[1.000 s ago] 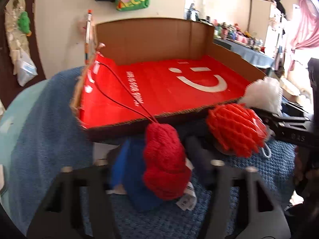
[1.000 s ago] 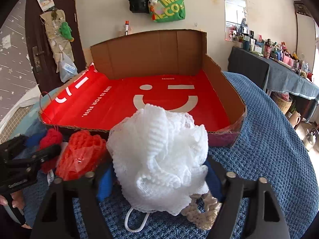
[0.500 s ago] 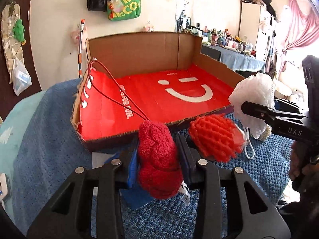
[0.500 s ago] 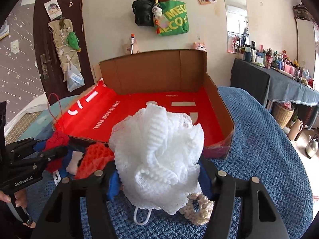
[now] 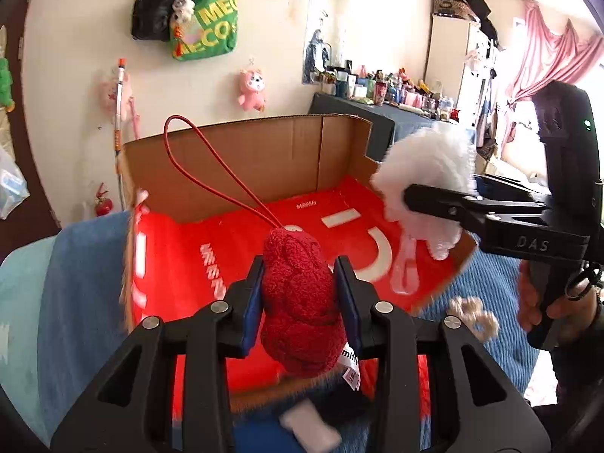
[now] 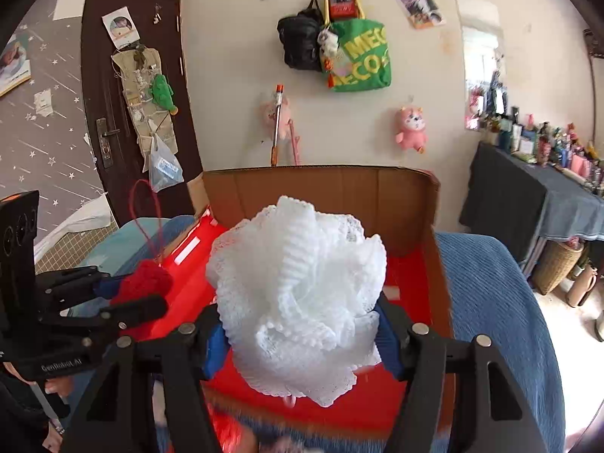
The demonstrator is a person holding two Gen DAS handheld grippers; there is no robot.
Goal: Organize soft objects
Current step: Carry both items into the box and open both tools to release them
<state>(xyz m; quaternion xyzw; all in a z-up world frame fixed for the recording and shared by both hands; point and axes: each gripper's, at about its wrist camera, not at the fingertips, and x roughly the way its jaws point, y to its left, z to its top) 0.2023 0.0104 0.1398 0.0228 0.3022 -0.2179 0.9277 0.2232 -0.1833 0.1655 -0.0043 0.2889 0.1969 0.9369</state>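
left gripper [image 5: 298, 302] pinching a nubby dark-red knitted lump [image 5: 300, 302] between blue pads, thin red cord loop [image 5: 211, 173] arching up from it, white tag hanging below. right gripper [image 6: 302, 324] clamped on a frilly white mesh puff [image 6: 298, 294], jaws just narrowed around it. both held above a shallow corrugated cardboard box [image 6: 400, 196] with a glossy red lining, on a waffle-textured blue blanket [image 6: 490, 294]. beige crocheted scrunchie [image 5: 472, 313] lying on the blanket beside the box.
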